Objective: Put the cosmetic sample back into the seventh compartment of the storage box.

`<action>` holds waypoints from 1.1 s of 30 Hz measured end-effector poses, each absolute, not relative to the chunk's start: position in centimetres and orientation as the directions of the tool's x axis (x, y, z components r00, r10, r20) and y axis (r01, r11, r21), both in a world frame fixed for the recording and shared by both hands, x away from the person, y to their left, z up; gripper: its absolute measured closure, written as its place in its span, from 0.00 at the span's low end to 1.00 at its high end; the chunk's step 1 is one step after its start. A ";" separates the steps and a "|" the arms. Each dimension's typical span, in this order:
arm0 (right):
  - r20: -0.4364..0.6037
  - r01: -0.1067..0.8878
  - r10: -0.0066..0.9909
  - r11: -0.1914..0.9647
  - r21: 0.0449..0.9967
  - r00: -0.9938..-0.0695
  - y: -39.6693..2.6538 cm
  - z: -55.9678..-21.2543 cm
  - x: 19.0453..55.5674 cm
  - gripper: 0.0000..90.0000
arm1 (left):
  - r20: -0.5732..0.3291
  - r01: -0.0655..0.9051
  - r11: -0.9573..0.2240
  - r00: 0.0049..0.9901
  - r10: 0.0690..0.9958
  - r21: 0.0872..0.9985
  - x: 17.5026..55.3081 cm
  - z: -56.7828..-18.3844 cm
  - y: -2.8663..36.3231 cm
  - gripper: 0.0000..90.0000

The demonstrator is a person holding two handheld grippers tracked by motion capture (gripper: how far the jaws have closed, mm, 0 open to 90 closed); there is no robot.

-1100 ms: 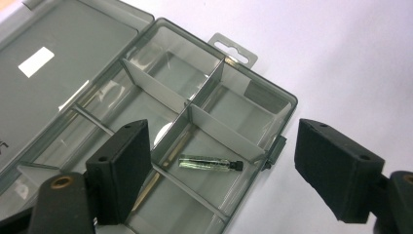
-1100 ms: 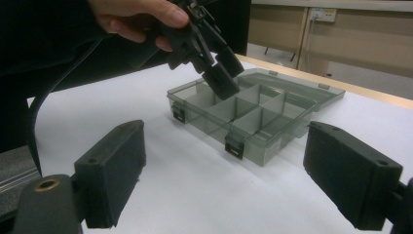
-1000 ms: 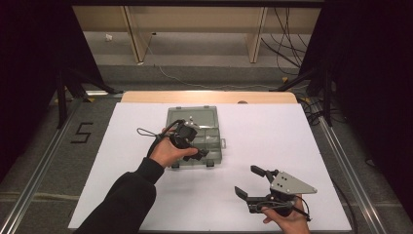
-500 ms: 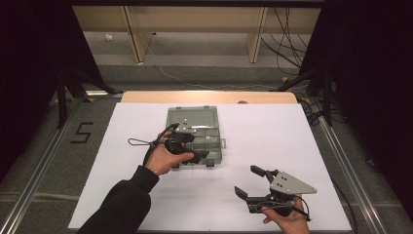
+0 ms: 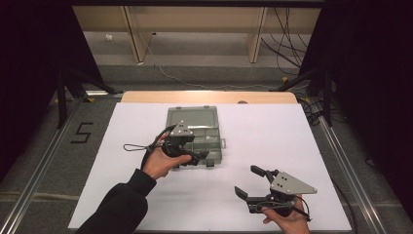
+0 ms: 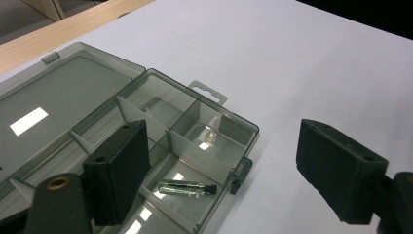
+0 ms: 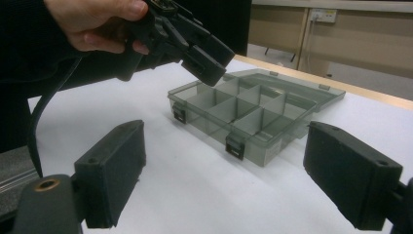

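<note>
Near the back edge of the white table top [image 5: 302,146] lies a see-through grey plastic box with little compartments [image 5: 192,134], its flat lid [image 5: 191,117] folded open toward the back. One corner compartment, at the box's front edge, has a small glass vial with a black cap [image 6: 187,188] lying flat in it. The other compartments that can be seen look empty. So it looks like the vial is already in its place, and what may be left is to shut the lid and snap the two dark clips [image 7: 234,145] on the front wall.

The left gripper [image 5: 202,158] hangs just over the front of the box, above the vial. Its two black jaws are spread wide, one over the box and one out past its side. They hold nothing and touch nothing.

The right gripper [image 5: 251,183] waits well apart from the box, by the front right corner of the table top. Its jaws are wide open too, and it has nothing in them.
</note>
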State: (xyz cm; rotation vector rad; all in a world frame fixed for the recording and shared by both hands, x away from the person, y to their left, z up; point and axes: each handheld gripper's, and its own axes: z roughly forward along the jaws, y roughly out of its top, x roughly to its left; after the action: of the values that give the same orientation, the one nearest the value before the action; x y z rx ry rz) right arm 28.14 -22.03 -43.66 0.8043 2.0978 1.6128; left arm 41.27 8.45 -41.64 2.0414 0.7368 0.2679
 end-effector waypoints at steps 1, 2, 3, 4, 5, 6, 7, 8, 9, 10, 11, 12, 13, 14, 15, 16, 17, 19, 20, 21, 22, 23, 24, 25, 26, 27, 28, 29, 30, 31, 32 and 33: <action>0.048 0.210 0.640 0.181 0.961 -0.767 -22.0 -43.7 28.1 0.18 | -0.098 0.395 -0.395 0.799 0.594 0.829 41.2 -41.7 8.5 0.22; 0.045 0.208 0.640 0.182 0.961 -0.767 -22.0 -43.7 28.2 0.18 | -0.107 0.399 -0.393 0.801 0.589 0.829 41.2 -41.6 8.6 0.22; 0.050 0.208 0.641 0.175 0.962 -0.766 -22.0 -43.7 28.1 0.18 | -0.105 0.397 -0.382 0.795 0.597 0.834 41.1 -41.7 8.5 0.22; 0.047 0.210 0.640 0.181 0.961 -0.767 -22.0 -43.6 28.1 0.18 | -0.109 0.397 -0.380 0.797 0.594 0.835 41.0 -41.7 8.6 0.22; 0.024 0.182 0.641 0.182 0.966 -0.767 -22.1 -43.7 28.3 0.18 | -0.114 0.398 -0.380 0.801 0.588 0.835 41.0 -41.7 8.6 0.22; 0.024 0.183 0.641 0.182 0.966 -0.767 -22.1 -43.7 28.3 0.18 | -0.110 0.395 -0.375 0.797 0.594 0.839 40.9 -41.7 8.6 0.22; 0.024 0.183 0.641 0.183 0.966 -0.767 -22.1 -43.7 28.3 0.18 | -0.112 0.387 -0.366 0.801 0.588 0.846 40.8 -41.7 8.6 0.22; 0.024 0.183 0.641 0.183 0.966 -0.767 -22.1 -43.7 28.3 0.18 | -0.107 0.386 -0.370 0.800 0.590 0.845 40.7 -41.6 8.7 0.22; 0.024 0.183 0.641 0.183 0.966 -0.767 -22.1 -43.7 28.3 0.18 | -0.114 0.385 -0.363 0.802 0.586 0.848 40.7 -41.6 8.8 0.22; 0.022 0.182 0.642 0.185 0.966 -0.767 -22.1 -43.7 28.3 0.18 | -0.112 0.381 -0.359 0.802 0.586 0.852 40.5 -41.6 8.8 0.22; 0.023 0.181 0.639 0.183 0.966 -0.769 -22.1 -43.7 28.3 0.18 | -0.110 0.379 -0.352 0.798 0.592 0.856 40.3 -41.6 8.8 0.22; 0.023 0.181 0.640 0.183 0.966 -0.768 -22.1 -43.7 28.3 0.18 | -0.108 0.371 -0.352 0.805 0.584 0.859 40.3 -41.6 8.9 0.22; 0.022 0.181 0.642 0.183 0.966 -0.767 -22.1 -43.7 28.3 0.18 | -0.106 0.370 -0.352 0.803 0.586 0.860 40.1 -41.6 9.0 0.22; 0.047 0.209 0.640 0.180 0.961 -0.767 -22.0 -43.6 28.1 0.18 | -0.110 0.370 -0.351 0.807 0.580 0.860 40.0 -41.6 9.1 0.22; 0.046 0.209 0.640 0.181 0.961 -0.767 -22.0 -43.6 28.1 0.18 | -0.115 0.368 -0.340 0.806 0.580 0.866 39.8 -41.6 9.2 0.22; 0.047 0.205 0.641 0.175 0.963 -0.766 -22.0 -43.7 28.1 0.18 | -0.115 0.364 -0.331 0.805 0.582 0.871 39.7 -41.5 9.3 0.22; 0.047 0.209 0.639 0.180 0.961 -0.768 -22.0 -43.6 28.1 0.18 | -0.124 0.370 -0.328 0.806 0.579 0.869 39.6 -41.4 9.5 0.22; 0.052 0.210 0.636 0.175 0.962 -0.770 -22.0 -43.7 28.1 0.18 | -0.128 0.358 -0.306 0.807 0.576 0.882 39.4 -41.5 9.7 0.22; 0.051 0.209 0.636 0.176 0.962 -0.770 -22.0 -43.6 28.1 0.18 | -0.136 0.357 -0.293 0.808 0.573 0.887 39.2 -41.4 9.9 0.22; 0.052 0.206 0.633 0.172 0.963 -0.772 -22.0 -43.7 28.1 0.18 | -0.136 0.352 -0.287 0.809 0.572 0.891 39.1 -41.3 10.0 0.22; 0.058 0.206 0.633 0.163 0.965 -0.772 -21.9 -43.7 28.1 0.18 | -0.137 0.346 -0.278 0.811 0.568 0.896 39.0 -41.3 10.1 0.22; 0.041 0.202 0.642 0.179 0.963 -0.766 -22.0 -43.6 28.1 0.18 | -0.140 0.341 -0.266 0.812 0.567 0.901 38.9 -41.3 10.3 0.21; 0.041 0.202 0.642 0.179 0.963 -0.766 -22.0 -43.6 28.1 0.18 | -0.144 0.340 -0.257 0.811 0.567 0.905 38.8 -41.4 10.4 0.21; 0.044 0.201 0.640 0.176 0.964 -0.767 -22.0 -43.6 28.1 0.18 | -0.141 0.333 -0.251 0.812 0.567 0.909 38.6 -41.4 10.5 0.21; 0.037 0.188 0.636 0.171 0.967 -0.771 -22.0 -43.6 28.2 0.18 | -0.138 0.326 -0.248 0.814 0.565 0.912 38.5 -41.4 10.6 0.21; 0.044 0.196 0.636 0.170 0.966 -0.771 -21.9 -43.6 28.1 0.18 | -0.141 0.322 -0.235 0.814 0.564 0.917 38.4 -41.4 10.7 0.21; 0.044 0.196 0.636 0.170 0.966 -0.771 -21.9 -43.6 28.1 0.18 | -0.144 0.320 -0.228 0.814 0.562 0.919 38.3 -41.4 10.8 0.21; 0.022 0.174 0.636 0.178 0.968 -0.771 -22.0 -43.6 28.3 0.18 | -0.142 0.313 -0.222 0.816 0.561 0.923 38.1 -41.5 10.9 0.21; 0.023 0.172 0.636 0.174 0.970 -0.771 -22.0 -43.6 28.3 0.18 | -0.144 0.311 -0.217 0.817 0.558 0.926 38.0 -41.5 11.0 0.22; 0.023 0.172 0.636 0.174 0.970 -0.771 -22.0 -43.6 28.3 0.18 | -0.135 0.298 -0.216 0.822 0.554 0.930 37.8 -41.5 11.1 0.22; 0.023 0.173 0.637 0.175 0.969 -0.771 -22.0 -43.6 28.3 0.18 | -0.136 0.297 -0.211 0.821 0.554 0.931 37.7 -41.5 11.1 0.22; 0.023 0.171 0.636 0.173 0.970 -0.771 -22.0 -43.6 28.3 0.18 | -0.130 0.289 -0.208 0.822 0.554 0.934 37.6 -41.6 11.2 0.22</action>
State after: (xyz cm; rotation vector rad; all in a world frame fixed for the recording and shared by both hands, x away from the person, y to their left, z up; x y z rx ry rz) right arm 28.28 -21.98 -43.64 0.7635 2.0675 1.6272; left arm 37.57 11.23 -41.57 1.8063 0.6450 0.2758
